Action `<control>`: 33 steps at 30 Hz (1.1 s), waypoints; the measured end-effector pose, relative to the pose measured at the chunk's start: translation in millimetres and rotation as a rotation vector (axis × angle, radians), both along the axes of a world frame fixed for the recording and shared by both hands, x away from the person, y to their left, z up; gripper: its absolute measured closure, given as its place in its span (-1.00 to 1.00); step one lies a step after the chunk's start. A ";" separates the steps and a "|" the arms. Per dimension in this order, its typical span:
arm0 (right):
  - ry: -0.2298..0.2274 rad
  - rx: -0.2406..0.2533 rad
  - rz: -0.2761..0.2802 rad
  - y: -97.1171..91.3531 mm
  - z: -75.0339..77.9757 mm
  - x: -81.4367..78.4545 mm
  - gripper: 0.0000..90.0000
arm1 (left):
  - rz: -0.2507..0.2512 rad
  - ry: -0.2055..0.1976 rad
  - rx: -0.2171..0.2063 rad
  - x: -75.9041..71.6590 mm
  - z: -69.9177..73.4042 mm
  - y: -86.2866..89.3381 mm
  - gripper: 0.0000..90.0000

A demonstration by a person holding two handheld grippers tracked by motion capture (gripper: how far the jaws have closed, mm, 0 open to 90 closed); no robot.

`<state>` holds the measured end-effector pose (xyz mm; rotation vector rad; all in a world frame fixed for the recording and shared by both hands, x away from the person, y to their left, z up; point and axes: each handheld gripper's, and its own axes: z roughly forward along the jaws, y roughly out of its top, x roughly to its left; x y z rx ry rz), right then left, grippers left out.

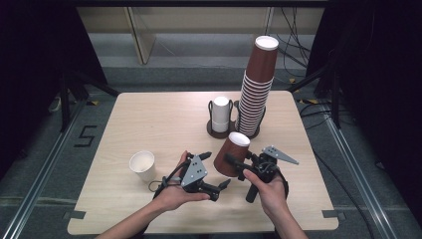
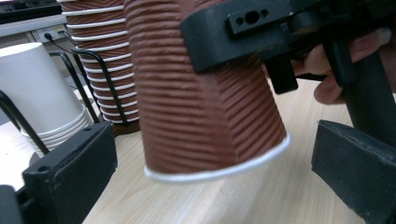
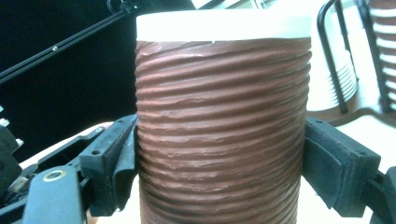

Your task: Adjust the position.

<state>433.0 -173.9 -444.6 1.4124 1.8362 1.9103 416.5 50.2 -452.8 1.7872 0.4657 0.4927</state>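
Right, the brown ribbed paper cup (image 1: 232, 154) sits upside down in the right gripper (image 1: 234, 162), its white-rimmed mouth tipped toward the table and hanging just above the wood at the near middle of the pale wooden table (image 1: 149, 114). In the right gripper view the two black jaws press flat on either side of the corrugated wall (image 3: 223, 135), clamped about midway up. In the left gripper view the cup (image 2: 205, 107) fills the gap ahead, its rolled white lip clear of the board. The left gripper (image 1: 216, 174) lies in an upturned palm just beside it, jaws apart and holding nothing.

To my eye this cup is very light and thin-walled, so it will crush if squeezed hard; the ribs give the pads grip, and the rolled lip is the stiffest part. A hold on the wall close to that rim, or across the closed base, looks safest.

Off to the left stands a single white paper cup (image 1: 143, 165), upright, well apart. Farther back a dark wire cup holder (image 1: 218, 130) carries a short stack of white cups (image 1: 220, 113) and, just beside it, a tall leaning stack of brown ribbed cups (image 1: 256, 89), all mouth-down.
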 end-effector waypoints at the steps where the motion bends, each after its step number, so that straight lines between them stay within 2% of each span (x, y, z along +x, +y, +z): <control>1: 0.000 0.009 0.010 0.7 -0.6 -0.3 -0.58 | -0.001 0.001 -0.001 0.4 -0.4 -0.8 -1.00; 3: 0.009 0.029 0.016 2.9 -0.8 -0.8 -0.58 | 0.000 0.003 0.004 1.3 -1.1 -1.7 -1.00; 6: 0.014 0.018 0.016 4.7 -1.0 -1.2 -0.58 | -0.001 0.006 0.008 2.4 -2.4 -2.9 -1.00; 7: 0.016 0.036 0.028 5.6 -1.4 -1.4 -0.58 | 0.000 0.007 0.003 2.9 -3.2 -3.5 -1.00; 10: 0.009 0.022 0.027 7.3 -1.9 -1.9 -0.58 | 0.001 0.022 -0.003 5.0 -4.2 -4.1 -1.00; 12: 0.028 0.023 0.025 9.3 -2.0 -2.8 -0.58 | 0.002 0.044 -0.012 6.2 -4.4 -4.5 -1.00; 13: 0.012 0.023 0.030 9.5 -3.9 -1.9 -0.58 | 0.001 0.054 -0.020 6.9 -4.8 -4.9 -1.00; 15: 0.032 0.026 0.030 11.3 -4.0 -3.0 -0.58 | 0.002 0.061 -0.019 7.7 -5.8 -5.7 -1.00; 16: 0.018 0.023 0.033 11.7 -5.3 -2.6 -0.58 | 0.002 0.061 -0.019 8.0 -6.5 -6.4 -1.00; 18: 0.042 0.024 0.030 13.3 -4.9 -3.6 -0.58 | 0.005 0.065 -0.015 8.9 -7.1 -6.5 -1.00; 19: 0.024 0.029 0.034 13.6 -5.9 -3.0 -0.58 | 0.005 0.066 -0.016 9.2 -7.4 -6.7 -1.00; 21: 0.031 0.022 0.039 14.4 -6.4 -3.9 -0.58 | 0.009 0.065 -0.015 9.9 -8.0 -7.3 -1.00; 22: 0.017 0.022 0.039 15.0 -7.2 -3.4 -0.58 | 0.012 0.070 -0.010 10.0 -7.9 -7.2 -1.00; 23: 0.034 0.015 0.034 15.9 -6.6 -4.3 -0.58 | 0.012 0.069 -0.009 10.6 -8.0 -7.3 -1.00; 24: 0.052 0.030 0.034 17.4 -5.8 -5.7 -0.58 | 0.014 0.074 -0.006 10.9 -8.2 -7.4 -1.00; 26: 0.019 0.016 0.037 16.8 -6.4 -4.2 -0.58 | 0.014 0.077 -0.008 11.9 -9.0 -8.0 -1.00; 27: 0.030 0.026 0.040 17.8 -5.9 -4.8 -0.58 | 0.014 0.081 -0.004 12.1 -8.9 -8.1 -1.00; 29: 0.020 0.011 0.038 18.1 -5.2 -5.4 -0.58 | 0.015 0.088 -0.005 12.6 -9.0 -8.5 -1.00; 33: 0.011 0.026 0.050 19.4 -5.5 -5.8 -0.58 | 0.016 0.087 -0.012 14.4 -8.5 -9.4 -1.00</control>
